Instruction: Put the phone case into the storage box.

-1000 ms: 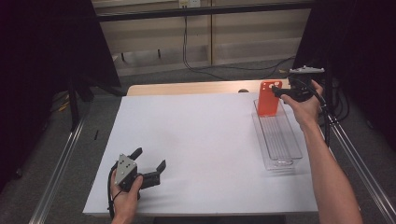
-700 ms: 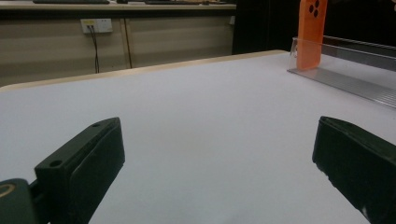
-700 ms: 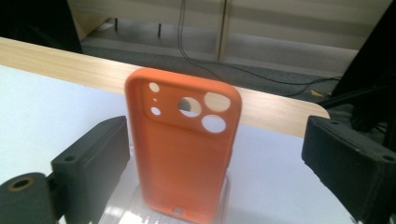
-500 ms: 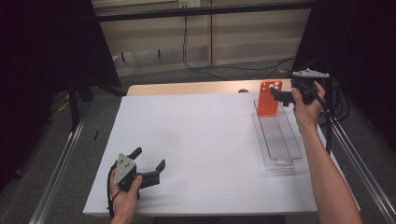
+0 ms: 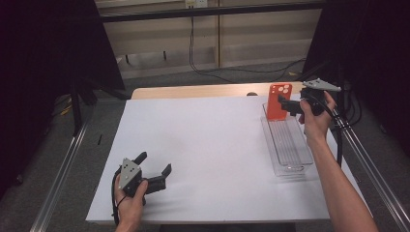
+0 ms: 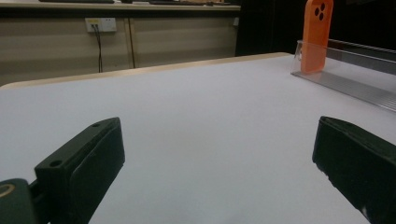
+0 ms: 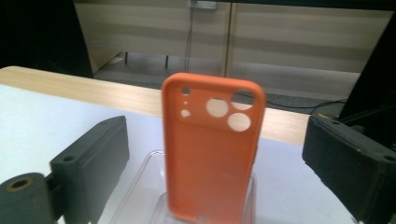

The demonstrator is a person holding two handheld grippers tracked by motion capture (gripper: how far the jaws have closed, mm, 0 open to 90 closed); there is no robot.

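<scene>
An orange phone case (image 5: 278, 101) stands upright at the far end of a clear plastic rack (image 5: 290, 145) on the right of the table. My right gripper (image 5: 286, 105) hovers just right of it, pointing at it. Its jaws have just been opening and stand wide; the phone case (image 7: 212, 149) rises between them in the right gripper view, and neither pad touches it. My left gripper (image 5: 155, 163) rests open on the white table sheet (image 5: 208, 145) at the front left, with nothing between its fingers. From there the phone case (image 6: 316, 35) and the rack (image 6: 355, 79) show far off.
A strip of bare wooden table edge (image 5: 193, 91) runs along the far side of the white sheet. Metal rails (image 5: 63, 169) flank the table on both sides. A black cable (image 5: 338, 140) trails from the right gripper along the table's right edge.
The right gripper's jaws have spread wider and the hand has drawn back slightly from the phone case, which stays upright in the rack. The left gripper has not moved.
</scene>
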